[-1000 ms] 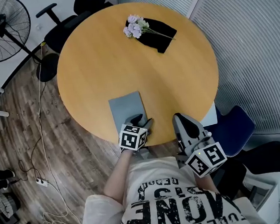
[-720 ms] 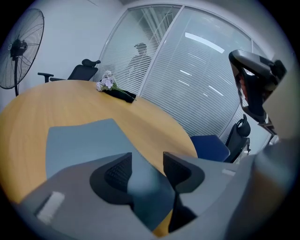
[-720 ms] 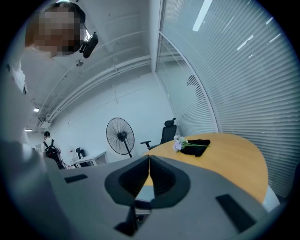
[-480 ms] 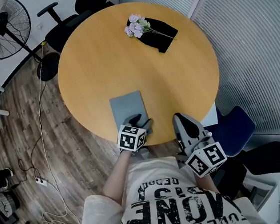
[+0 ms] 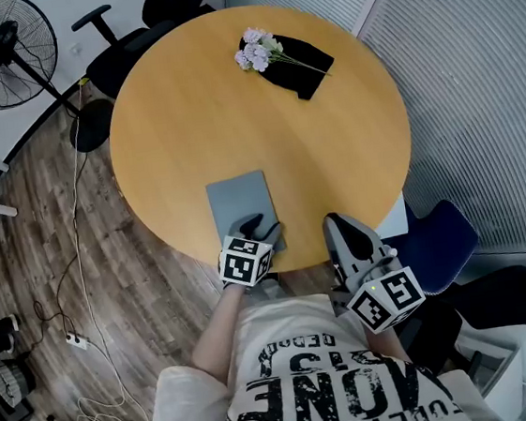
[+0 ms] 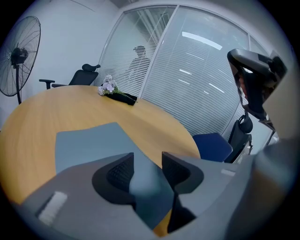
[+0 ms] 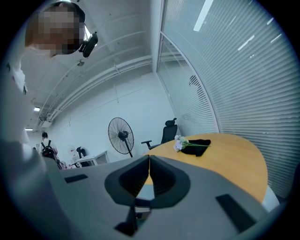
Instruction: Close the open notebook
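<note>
Newbie: Notebook point(image 5: 240, 201) check, where's it sitting right now?

Regular: flat on the round wooden table point(image 5: 332, 150), close to the edge nearest the person. Grey cover up, just 1 plain grey rectangle, so it looks closed to me.

Newbie: cool. And the 2 tongs?

Regular: left gripper point(image 5: 260, 228) hangs over the notebook's near edge, tipped down toward it. Jaws are wide apart. They've just eased in a touch, but the pads aren't pressing on anything. In the left gripper view the notebook's near corner shows in the gap, lying below the jaws.

Newbie: so not gripping it?

Regular: nope, not clamped. The right gripper point(image 5: 336, 223) is at the table's near edge, apart from the notebook on its right side and close to the person's body. Its jaws are pinched together at the tips with nothing between them.

Newbie: anything else on the table?

Regular: a little bunch of pale flowers point(image 5: 256, 50) lying on a black cloth point(image 5: 304, 70) at the far side, well apart from the notebook. Off the table there's a standing fan point(image 5: 0, 55), a black office chair point(image 5: 121, 42) and a blue chair point(image 5: 441, 236).
</note>
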`<control>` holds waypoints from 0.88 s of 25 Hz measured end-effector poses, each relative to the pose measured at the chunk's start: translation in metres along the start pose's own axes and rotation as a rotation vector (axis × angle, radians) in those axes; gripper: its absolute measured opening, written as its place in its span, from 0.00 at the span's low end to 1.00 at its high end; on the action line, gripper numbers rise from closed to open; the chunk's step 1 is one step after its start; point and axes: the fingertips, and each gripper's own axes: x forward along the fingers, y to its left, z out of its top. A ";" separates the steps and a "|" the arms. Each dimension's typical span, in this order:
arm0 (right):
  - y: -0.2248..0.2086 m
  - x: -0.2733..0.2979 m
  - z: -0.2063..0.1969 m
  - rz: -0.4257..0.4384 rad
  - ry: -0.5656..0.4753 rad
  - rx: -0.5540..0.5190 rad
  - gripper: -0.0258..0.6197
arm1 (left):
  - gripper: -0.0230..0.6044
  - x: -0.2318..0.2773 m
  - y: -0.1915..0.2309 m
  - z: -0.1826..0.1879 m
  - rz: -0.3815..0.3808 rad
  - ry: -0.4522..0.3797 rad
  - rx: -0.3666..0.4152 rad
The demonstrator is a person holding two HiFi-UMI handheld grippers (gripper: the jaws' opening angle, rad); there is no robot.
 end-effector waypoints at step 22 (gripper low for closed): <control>0.001 -0.006 -0.002 0.004 -0.002 0.008 0.06 | 0.06 -0.009 0.004 -0.004 0.087 -0.001 0.047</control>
